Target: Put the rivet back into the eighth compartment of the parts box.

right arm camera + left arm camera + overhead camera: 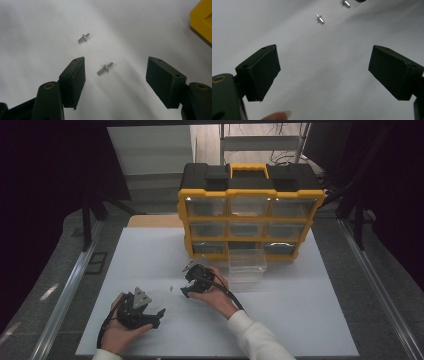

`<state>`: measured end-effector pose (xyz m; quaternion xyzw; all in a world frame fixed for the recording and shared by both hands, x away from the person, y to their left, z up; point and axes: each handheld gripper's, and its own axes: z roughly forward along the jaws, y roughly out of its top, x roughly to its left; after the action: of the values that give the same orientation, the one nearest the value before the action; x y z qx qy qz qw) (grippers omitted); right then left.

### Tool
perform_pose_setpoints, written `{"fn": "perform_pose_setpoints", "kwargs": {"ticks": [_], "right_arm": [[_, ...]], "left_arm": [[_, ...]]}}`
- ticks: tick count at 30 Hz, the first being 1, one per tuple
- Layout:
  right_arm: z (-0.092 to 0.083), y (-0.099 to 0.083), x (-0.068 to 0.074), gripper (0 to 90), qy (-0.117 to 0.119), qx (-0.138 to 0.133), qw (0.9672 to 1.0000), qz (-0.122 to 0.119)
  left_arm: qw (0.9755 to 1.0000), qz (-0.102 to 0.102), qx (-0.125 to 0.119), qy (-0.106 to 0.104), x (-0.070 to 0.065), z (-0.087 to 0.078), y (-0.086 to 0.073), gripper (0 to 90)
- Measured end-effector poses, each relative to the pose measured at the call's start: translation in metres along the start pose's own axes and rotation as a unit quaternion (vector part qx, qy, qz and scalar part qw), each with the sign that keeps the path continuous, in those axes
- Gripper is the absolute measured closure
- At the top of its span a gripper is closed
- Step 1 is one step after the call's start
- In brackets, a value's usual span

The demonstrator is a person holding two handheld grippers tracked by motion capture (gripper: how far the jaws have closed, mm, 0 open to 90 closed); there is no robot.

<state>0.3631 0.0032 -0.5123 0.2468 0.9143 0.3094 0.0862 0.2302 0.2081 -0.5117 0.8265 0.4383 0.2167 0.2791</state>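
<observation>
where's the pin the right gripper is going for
In the right gripper view the nearer metal pin lies on the white sheet between the open right gripper jaws, untouched; a second pin lies just beyond.

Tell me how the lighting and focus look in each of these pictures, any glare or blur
High view: dim, dark corners, white table sheet evenly lit, glare on the organizer's clear drawers. Left gripper view: soft, left tongs blurred up close, two metal pins fairly sharp, broad shadow at the top right. Right gripper view: the pin between the right tongs crisp, tiny glints, faint shadows.
</observation>
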Motion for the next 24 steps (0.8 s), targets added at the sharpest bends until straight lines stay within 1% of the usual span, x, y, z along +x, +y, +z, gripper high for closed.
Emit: {"fn": "perform_pose_setpoints", "kwargs": {"ticks": [5,8,12,15,20,24], "right_arm": [[0.0014,-0.0002,-0.0003,32.2,-0.002,0.004,1.0000,0.002],[0.0023,-0.0005,-0.0020,32.2,-0.006,0.003,1.0000,-0.002],[0.0043,-0.0011,-0.0034,32.2,-0.009,0.008,0.9999,0.001],[0.0058,-0.0019,-0.0049,32.2,-0.013,0.010,0.9999,-0.001],[0.0064,-0.0025,-0.0051,32.2,-0.013,0.014,0.9998,0.001],[0.0070,-0.0028,-0.0057,32.2,-0.012,0.015,0.9998,-0.003]], "left_arm": [[1.0000,0.002,0.001,-0.001,-0.0002,0.0001,0.0002,10.5],[1.0000,0.002,0.000,-0.005,-0.0003,-0.0001,0.0006,10.7],[1.0000,0.006,0.005,-0.004,-0.0012,0.0014,0.0003,10.8],[1.0000,0.006,0.005,-0.004,-0.0009,0.0012,0.0002,10.9],[0.9999,0.007,0.006,-0.004,-0.0016,0.0017,-0.0002,10.9],[0.9999,0.008,0.008,-0.004,-0.0022,0.0021,-0.0002,11.0]]}}
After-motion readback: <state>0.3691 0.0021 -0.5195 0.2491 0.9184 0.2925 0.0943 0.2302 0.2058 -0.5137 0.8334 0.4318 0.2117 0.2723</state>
